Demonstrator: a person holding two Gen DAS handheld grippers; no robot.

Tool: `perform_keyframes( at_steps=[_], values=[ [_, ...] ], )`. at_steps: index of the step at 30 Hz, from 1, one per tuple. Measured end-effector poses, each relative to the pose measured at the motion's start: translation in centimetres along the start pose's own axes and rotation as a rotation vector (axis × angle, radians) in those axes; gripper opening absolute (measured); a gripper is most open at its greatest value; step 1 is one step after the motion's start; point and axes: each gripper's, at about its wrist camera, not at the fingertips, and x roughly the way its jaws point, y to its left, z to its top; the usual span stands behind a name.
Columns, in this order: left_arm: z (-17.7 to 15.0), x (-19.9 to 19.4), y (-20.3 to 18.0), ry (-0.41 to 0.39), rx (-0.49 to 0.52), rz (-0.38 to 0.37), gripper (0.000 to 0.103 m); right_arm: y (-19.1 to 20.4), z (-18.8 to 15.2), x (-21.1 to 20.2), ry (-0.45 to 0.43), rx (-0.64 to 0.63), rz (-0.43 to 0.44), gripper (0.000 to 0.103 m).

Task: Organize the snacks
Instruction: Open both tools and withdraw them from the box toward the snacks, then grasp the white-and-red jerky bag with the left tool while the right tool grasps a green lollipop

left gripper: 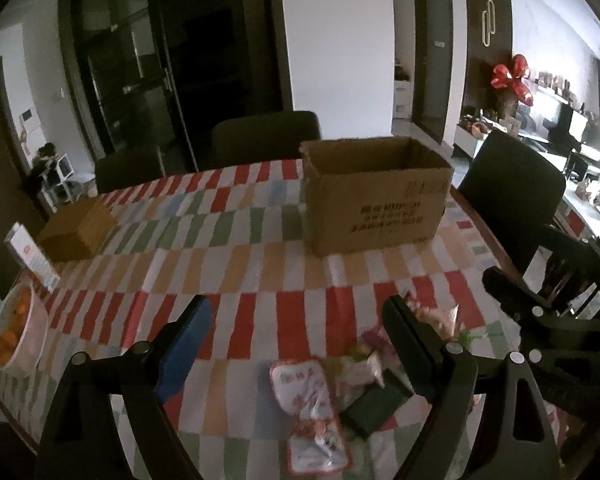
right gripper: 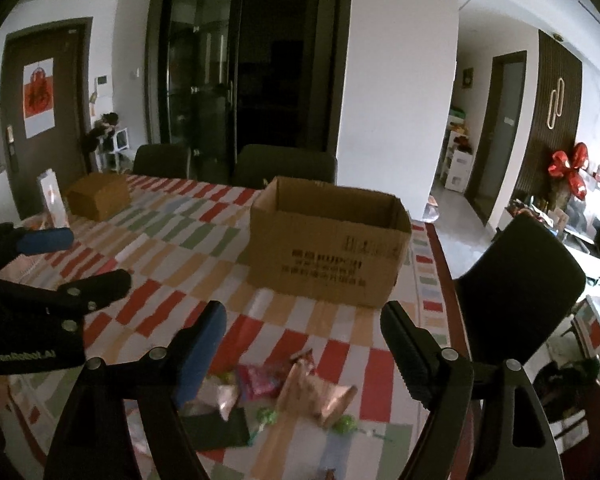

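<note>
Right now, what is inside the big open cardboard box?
Only bare inner walls of the cardboard box show near its rim; its front wall hides the bottom, so any contents stay unseen.

Brown box (left gripper: 374, 196) on red-green-orange checked tablecloth (left gripper: 220, 248)

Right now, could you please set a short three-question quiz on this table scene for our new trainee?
1. True or false: the large open brown cardboard box is lying on its side.
2. Which gripper holds a snack: A left gripper, B right gripper, C neither?
3. What lies nearest the grippers on the checked tablecloth?

Key: 1 false, it stands upright. 2 C, both are open. 3 The pile of wrapped snack packets.
</note>
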Motion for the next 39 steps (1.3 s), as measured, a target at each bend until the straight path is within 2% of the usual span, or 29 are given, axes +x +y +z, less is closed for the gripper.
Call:
perform_keyframes(
  at_steps=[6,16,20,28,39],
  values=[
    [-3.7,-0.2,0.7,0.040,-0.030,0.004,0.088,0.8,-2.5,-0.6,0.029,0.018,0.011,0.080],
    [-8.9,1.0,1.0,0.096,-0.023,0.013,0.088,2.9,-6.6,-0.4,0.083,0.005,0.037,0.080],
    [-10.2,1.8,1.0,0.119,-0.029,0.002,0.088,3.2,-8.0,0.2,0.107,0.010,0.037,0.080],
    [-12.9,3.7,0.5,0.130,-0.013,0.038,0.088,3.2,-10.3,1.6,0.142,0.004,0.014,0.080],
    [-15.0,6.0,-0.1,0.130,-0.009,0.003,0.088,3.3,-12.3,4.3,0.193,0.028,0.009,0.080]
  ],
)
